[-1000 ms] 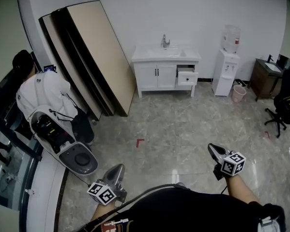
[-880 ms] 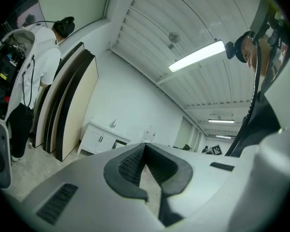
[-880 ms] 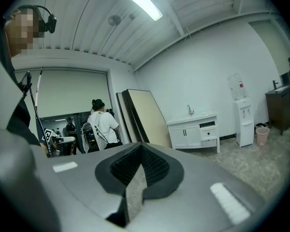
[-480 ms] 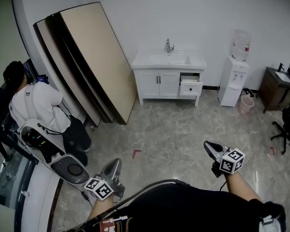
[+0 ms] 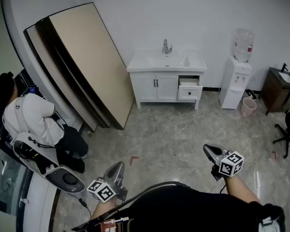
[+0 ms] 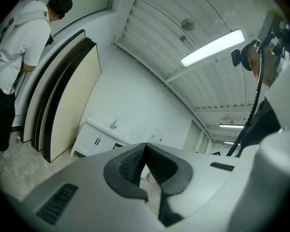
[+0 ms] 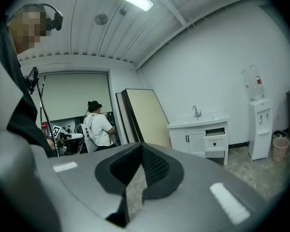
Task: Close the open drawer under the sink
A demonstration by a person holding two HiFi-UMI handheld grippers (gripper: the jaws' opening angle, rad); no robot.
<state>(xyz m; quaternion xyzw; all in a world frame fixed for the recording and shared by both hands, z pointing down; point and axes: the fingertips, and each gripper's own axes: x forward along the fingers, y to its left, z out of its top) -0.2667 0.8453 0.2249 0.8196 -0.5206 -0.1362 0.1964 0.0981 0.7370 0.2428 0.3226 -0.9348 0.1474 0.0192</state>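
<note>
- Step judged: approach. The open drawer (image 5: 189, 82) sits top right in the sink cabinet (image 5: 157, 83), well apart from both grippers.
- Left gripper (image 5: 117, 171) and right gripper (image 5: 211, 151): jaws closed, empty.
- Next: reach the drawer front and push it flush.

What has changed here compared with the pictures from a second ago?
The wearer has walked toward the sink cabinet, which now looks slightly larger. The person in white has slid toward the picture's left edge. Nothing was taken hold of or let go. The drawer is still open, and the left tool and right tool stay shut and empty.
</note>
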